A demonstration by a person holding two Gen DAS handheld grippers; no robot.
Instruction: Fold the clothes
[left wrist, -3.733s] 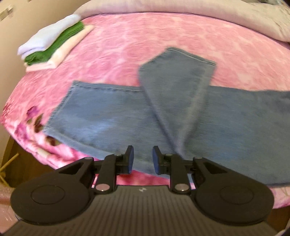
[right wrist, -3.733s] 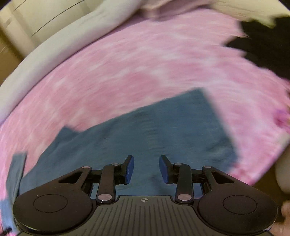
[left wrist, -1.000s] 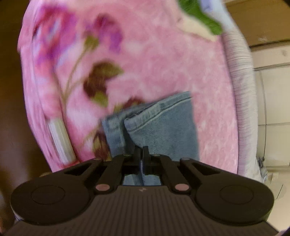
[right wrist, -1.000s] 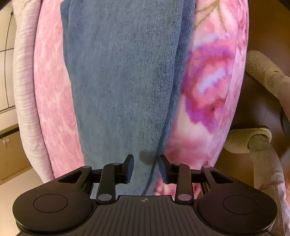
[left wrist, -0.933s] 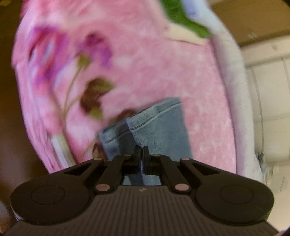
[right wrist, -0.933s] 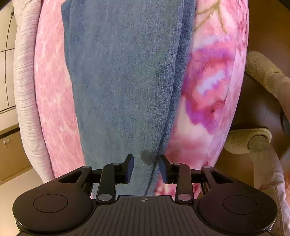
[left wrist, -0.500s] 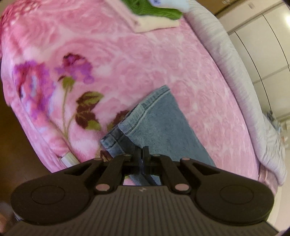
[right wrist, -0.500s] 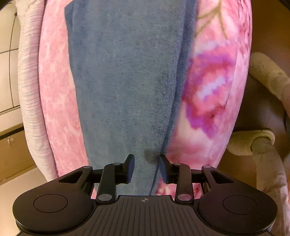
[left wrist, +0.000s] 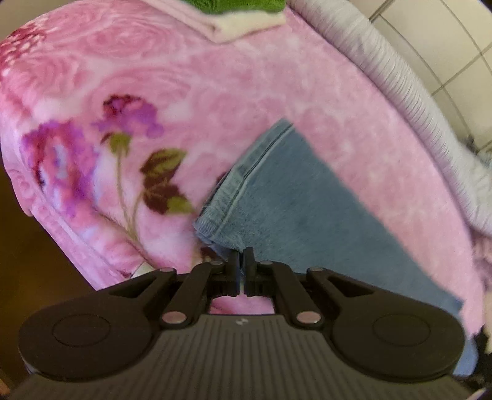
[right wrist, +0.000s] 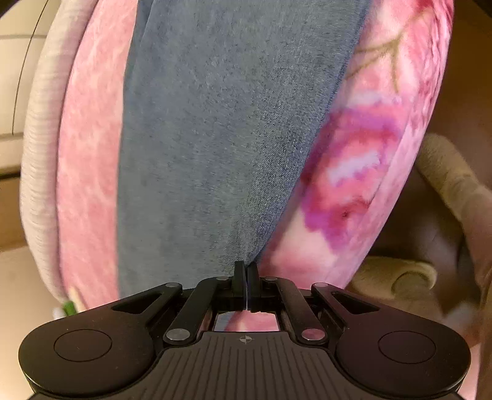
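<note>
A pair of blue jeans lies lengthwise on a pink flowered blanket. My left gripper is shut on the near corner of the hemmed leg end, whose stitched cuff runs up to the left of the fingers. In the right wrist view the denim stretches away from the camera along the blanket's edge. My right gripper is shut on the near edge of the jeans at the bed's side. The two layers of the legs lie on top of each other.
A stack of folded clothes, green on cream, sits at the far end of the bed. A pale ribbed cover borders the blanket by a tiled wall. A beige slipper and a leg in beige stand beside the bed on the right.
My right gripper has gone from open to shut on the jeans' near edge. The left gripper, still shut on the cuff corner, has swung so the hem lies further ahead.
</note>
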